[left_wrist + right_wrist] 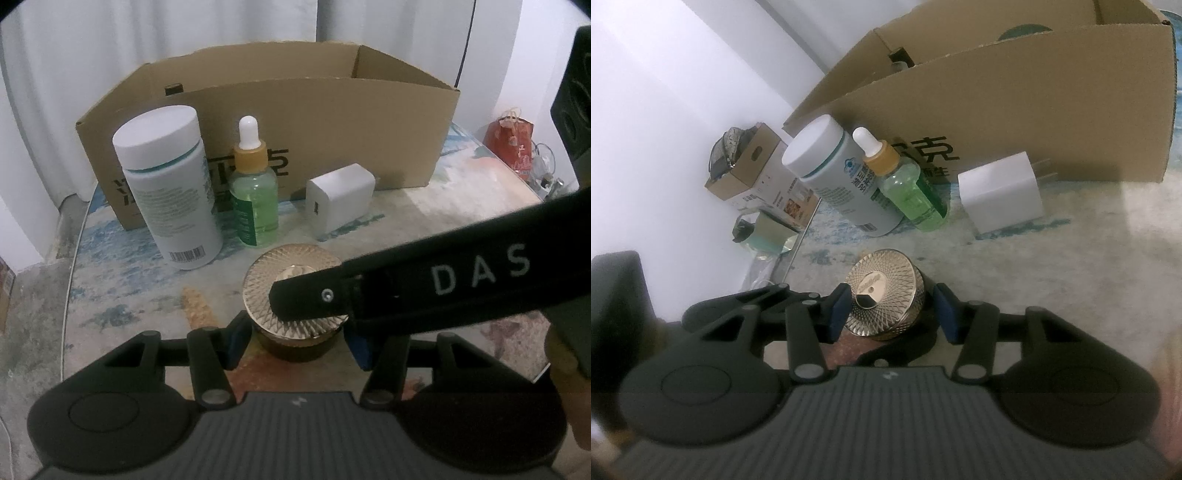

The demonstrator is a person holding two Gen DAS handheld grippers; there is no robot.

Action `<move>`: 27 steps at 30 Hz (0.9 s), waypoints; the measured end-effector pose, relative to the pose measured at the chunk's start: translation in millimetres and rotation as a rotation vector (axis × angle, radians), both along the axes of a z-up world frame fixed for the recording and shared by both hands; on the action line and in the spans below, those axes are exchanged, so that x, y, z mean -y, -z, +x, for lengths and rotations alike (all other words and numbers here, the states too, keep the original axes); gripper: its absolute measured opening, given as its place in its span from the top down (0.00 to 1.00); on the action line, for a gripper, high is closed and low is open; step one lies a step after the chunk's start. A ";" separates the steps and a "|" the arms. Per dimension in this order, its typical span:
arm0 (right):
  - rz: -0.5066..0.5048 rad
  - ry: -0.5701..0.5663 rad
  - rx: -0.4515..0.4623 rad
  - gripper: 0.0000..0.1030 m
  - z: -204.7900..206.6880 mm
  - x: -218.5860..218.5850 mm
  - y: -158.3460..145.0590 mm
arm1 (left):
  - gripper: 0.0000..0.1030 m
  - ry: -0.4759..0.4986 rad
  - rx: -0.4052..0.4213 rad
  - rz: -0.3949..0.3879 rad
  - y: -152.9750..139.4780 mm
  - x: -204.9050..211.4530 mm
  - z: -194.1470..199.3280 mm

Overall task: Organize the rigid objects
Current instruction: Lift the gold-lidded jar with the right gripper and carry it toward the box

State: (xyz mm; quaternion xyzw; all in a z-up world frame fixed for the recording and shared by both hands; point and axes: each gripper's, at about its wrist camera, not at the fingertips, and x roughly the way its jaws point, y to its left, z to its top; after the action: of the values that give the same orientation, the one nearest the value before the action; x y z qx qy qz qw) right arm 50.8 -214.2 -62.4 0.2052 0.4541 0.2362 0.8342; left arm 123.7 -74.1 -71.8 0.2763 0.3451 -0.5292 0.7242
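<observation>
Gold-lidded jar [291, 291] between both half-open grippers, left [295, 341] and right [891, 314], pads seemingly just clear.

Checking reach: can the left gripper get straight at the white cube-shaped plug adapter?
Probably not: the gold-lidded brown jar sits between the left gripper's pads, and the right gripper crosses it.

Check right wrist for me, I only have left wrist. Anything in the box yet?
Observer: Yes, something round and teal shows behind the near wall of the box.
Operator: Charger prongs?
Observer: The charger has its prongs pointing at the box.
Operator: Anything off the table's left?
Observer: A small open carton with stuff in it.
</observation>
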 end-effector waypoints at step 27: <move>0.030 -0.040 0.268 0.53 -29.1 19.3 -94.4 | 0.46 0.002 0.196 -0.184 -99.3 -6.5 -36.4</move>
State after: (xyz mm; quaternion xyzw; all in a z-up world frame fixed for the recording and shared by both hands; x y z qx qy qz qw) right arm 21.7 -233.5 32.0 0.1755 0.3392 0.2847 0.8793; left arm 87.3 -67.6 27.5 0.2595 0.2222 -0.5299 0.7762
